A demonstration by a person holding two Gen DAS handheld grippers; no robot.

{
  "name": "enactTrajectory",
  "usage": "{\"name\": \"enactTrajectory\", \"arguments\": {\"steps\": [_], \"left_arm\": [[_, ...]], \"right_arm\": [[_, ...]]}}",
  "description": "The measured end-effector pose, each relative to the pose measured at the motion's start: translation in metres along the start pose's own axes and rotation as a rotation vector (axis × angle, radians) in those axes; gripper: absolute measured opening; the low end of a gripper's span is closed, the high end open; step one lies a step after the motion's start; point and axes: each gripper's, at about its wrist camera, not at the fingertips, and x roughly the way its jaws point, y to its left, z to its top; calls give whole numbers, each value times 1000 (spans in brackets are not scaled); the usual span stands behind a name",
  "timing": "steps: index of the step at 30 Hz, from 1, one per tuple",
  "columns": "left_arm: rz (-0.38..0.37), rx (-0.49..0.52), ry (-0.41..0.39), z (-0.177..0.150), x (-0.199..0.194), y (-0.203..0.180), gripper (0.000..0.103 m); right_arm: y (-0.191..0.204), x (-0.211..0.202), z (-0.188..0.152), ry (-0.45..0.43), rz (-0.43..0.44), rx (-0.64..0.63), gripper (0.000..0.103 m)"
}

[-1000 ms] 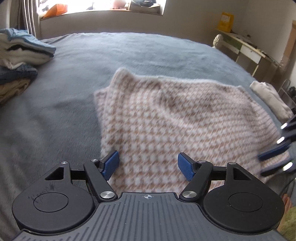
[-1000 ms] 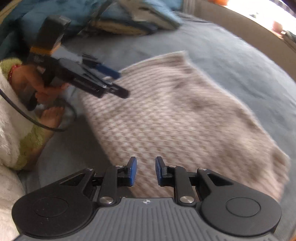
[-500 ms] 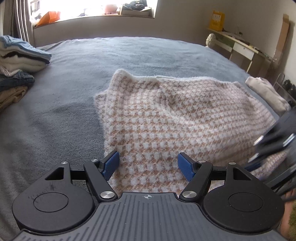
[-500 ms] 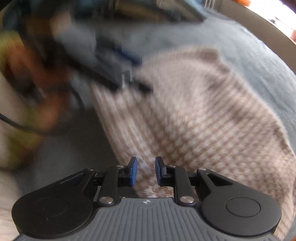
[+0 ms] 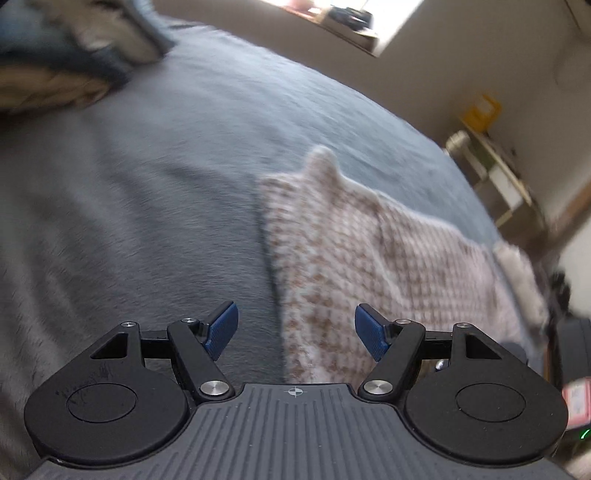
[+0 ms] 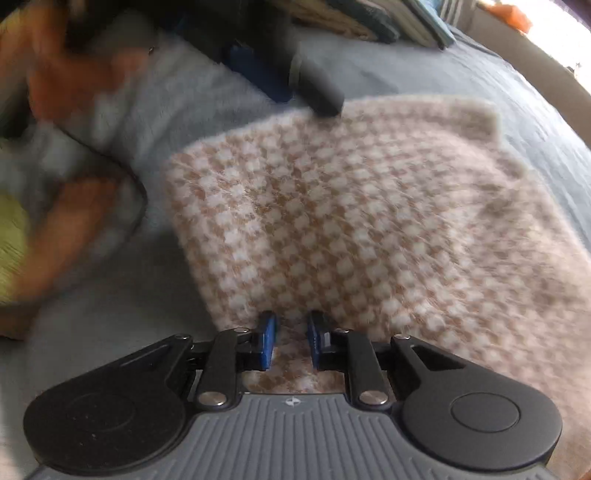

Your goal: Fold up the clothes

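A fuzzy pink-white and tan check sweater [image 5: 388,258] [image 6: 351,221] lies folded flat on the grey-blue bed [image 5: 147,221]. My left gripper [image 5: 295,330] is open wide. The sweater's left edge runs between its fingers, and I cannot tell if they touch it. My right gripper [image 6: 291,339] hovers low over the sweater's near corner with its pads a narrow gap apart and fabric showing between and under them. In the right wrist view the left gripper [image 6: 317,92] is a dark blur at the sweater's far left edge.
Folded clothes are stacked at the bed's far left [image 5: 66,55] [image 6: 388,22]. A pale cloth [image 5: 517,269] lies past the sweater's right side. A desk with a yellow box [image 5: 480,110] stands by the wall. The person's blurred hand [image 6: 66,77] and cable [image 6: 136,192] are at left.
My left gripper has swung left and tilted, so the sweater's left edge now sits between its fingers. My right gripper has dropped closer to the sweater's near corner, its finger gap unchanged.
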Motion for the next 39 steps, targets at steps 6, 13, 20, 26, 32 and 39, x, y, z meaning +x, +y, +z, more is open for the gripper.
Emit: {"name": "enactTrajectory", "arguments": {"steps": [6, 13, 20, 26, 32, 39], "left_arm": [[4, -60, -22, 7, -12, 17, 70], [14, -47, -37, 8, -18, 19, 70], [28, -23, -42, 4, -21, 17, 70], [15, 48, -81, 7, -18, -11, 70], [-38, 165, -118, 9, -8, -52, 70], [-17, 364, -64, -9, 24, -90, 70]], "right_arm": [[8, -29, 26, -101, 99, -4, 20], [26, 15, 32, -92, 81, -20, 18], [36, 15, 43, -158, 45, -76, 17], [23, 24, 39, -246, 81, 75, 14], [-5, -14, -4, -364, 104, 276, 16], [-61, -72, -68, -505, -172, 588, 16]]}}
